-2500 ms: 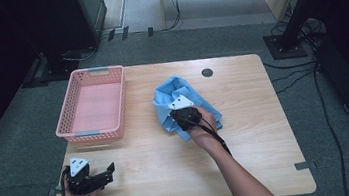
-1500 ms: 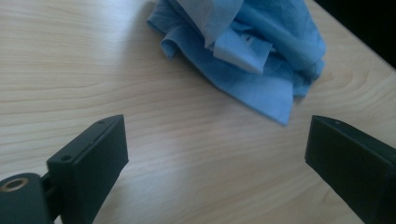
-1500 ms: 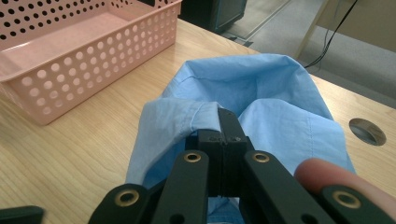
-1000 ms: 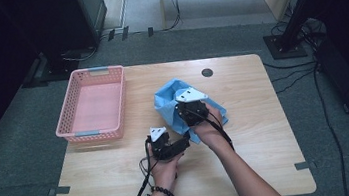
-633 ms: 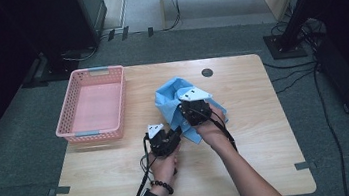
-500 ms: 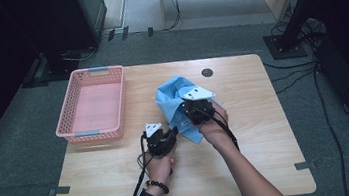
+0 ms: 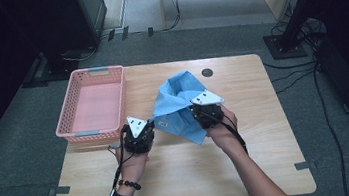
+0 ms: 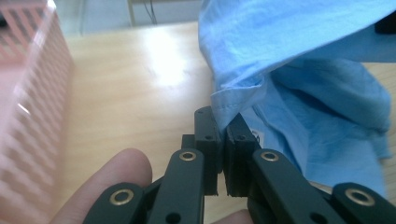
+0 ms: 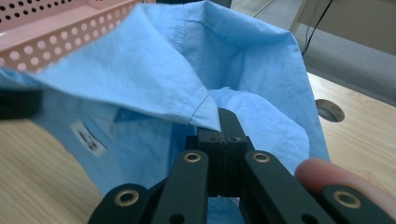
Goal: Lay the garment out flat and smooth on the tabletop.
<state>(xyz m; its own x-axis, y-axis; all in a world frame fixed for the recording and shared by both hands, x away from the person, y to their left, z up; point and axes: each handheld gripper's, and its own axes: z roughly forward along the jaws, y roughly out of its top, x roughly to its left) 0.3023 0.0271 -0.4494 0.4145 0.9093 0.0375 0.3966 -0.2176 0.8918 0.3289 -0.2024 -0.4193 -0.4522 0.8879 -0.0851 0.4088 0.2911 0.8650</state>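
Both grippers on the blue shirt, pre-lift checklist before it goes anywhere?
1. Left gripper grip: jaws have just closed on a hemmed edge of the blue shirt. Ok.
2. Right gripper grip: shut on another shirt edge. Ok.
3. Cloth between the two grips taut: sags in folds. Not ok.
4. Shirt off the table: lower part hangs onto the wood. Not ok.
5. Pink basket free of contents: nothing seen inside. Ok.
6. Depth of each bite: only a corner shows at the jaw tips. Cannot tell.
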